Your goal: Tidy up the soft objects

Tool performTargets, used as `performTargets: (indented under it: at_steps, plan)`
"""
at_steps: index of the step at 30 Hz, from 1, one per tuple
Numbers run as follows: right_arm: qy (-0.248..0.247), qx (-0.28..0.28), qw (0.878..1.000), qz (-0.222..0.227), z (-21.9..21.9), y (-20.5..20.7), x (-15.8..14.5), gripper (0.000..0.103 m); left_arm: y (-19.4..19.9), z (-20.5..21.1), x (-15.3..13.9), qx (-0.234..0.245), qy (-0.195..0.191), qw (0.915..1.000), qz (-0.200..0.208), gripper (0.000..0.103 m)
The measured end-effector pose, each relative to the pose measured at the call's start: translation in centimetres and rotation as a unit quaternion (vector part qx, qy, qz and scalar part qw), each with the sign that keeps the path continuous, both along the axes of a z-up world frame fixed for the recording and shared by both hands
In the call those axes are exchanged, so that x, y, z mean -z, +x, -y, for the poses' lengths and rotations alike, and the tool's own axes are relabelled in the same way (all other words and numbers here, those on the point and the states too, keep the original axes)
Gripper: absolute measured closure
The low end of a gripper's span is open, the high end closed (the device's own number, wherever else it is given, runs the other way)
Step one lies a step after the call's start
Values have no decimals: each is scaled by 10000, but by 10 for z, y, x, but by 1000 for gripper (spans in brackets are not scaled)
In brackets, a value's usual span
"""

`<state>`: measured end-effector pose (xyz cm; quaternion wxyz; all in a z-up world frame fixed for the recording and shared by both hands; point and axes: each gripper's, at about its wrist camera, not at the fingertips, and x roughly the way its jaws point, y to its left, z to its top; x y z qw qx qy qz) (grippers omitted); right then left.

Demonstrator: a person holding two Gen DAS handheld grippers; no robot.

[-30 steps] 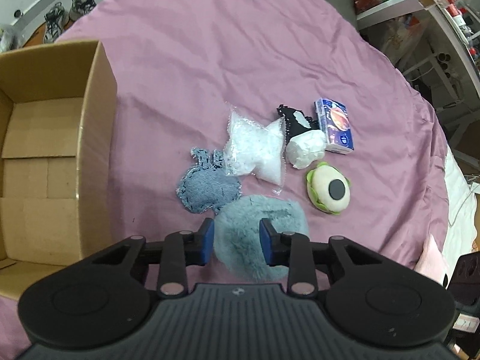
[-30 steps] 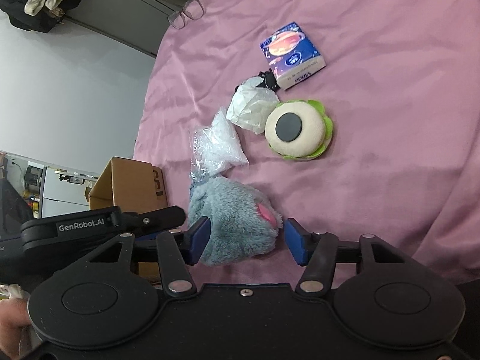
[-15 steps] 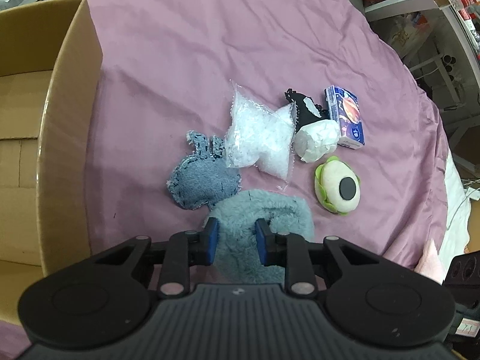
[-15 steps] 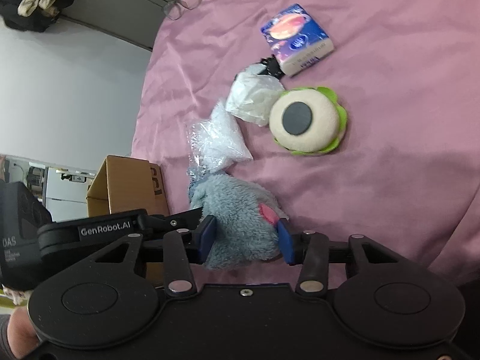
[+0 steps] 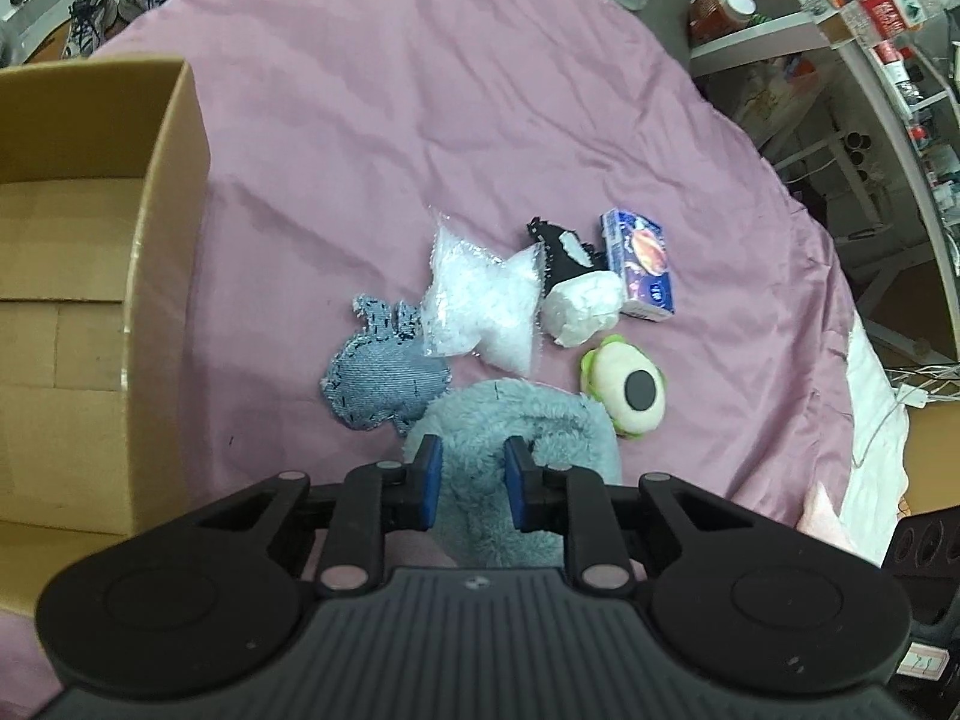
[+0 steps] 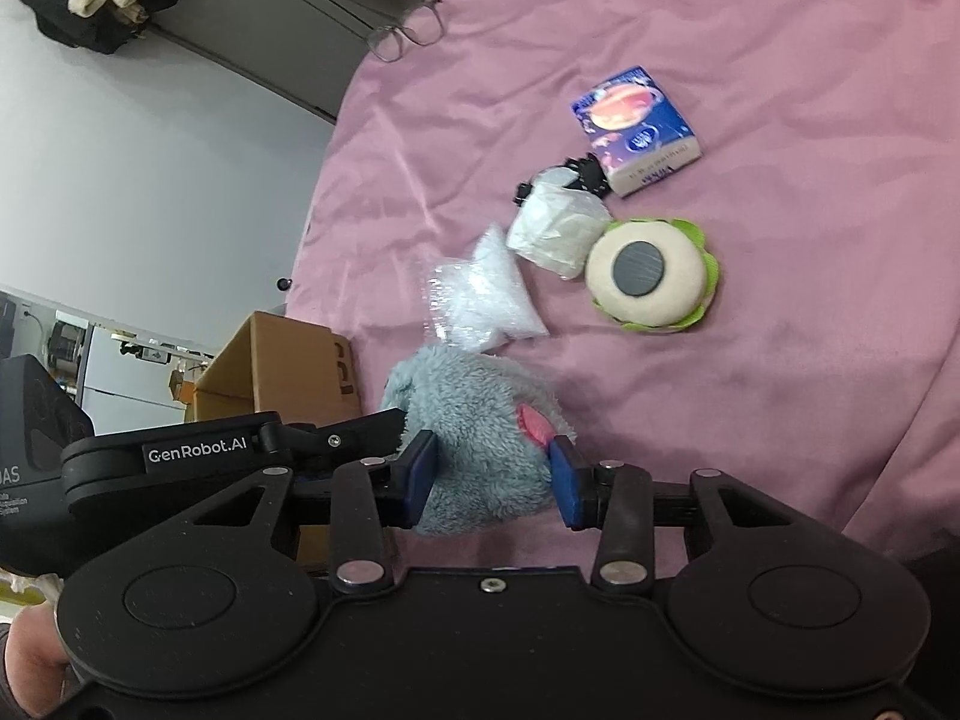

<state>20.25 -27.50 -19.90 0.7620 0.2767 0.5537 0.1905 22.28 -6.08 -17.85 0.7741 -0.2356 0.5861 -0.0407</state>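
Both grippers are closing on the fluffy blue toy lying at 6 o'clock of the pile on the pink bed: the left gripper pinching a fold, the right gripper squeezing its body. Next, probably, lifting it together toward the cardboard box at 9 o'clock.

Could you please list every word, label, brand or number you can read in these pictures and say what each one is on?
"GenRobot.AI": white print on the left gripper's black arm.
"AS": end of a cut-off word on the black device at the picture's left edge; the smaller lines below are unreadable.
Tissue pack: print too blurred to read.
Cardboard box: dark marks, illegible.
Shelf items: labels too small.
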Motion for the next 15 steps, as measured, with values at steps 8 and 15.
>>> performTargets:
  at_steps: [8, 15]
  plan:
    - [-41, -64, 9992, 394, -7, -14, -33, 63, -19, -6, -30, -42, -7, 9994, 346, 82]
    - [-46, -104, 9979, 633, -13, -27, -55, 63, -37, -11, -55, -20, 5, 9981, 616, 82]
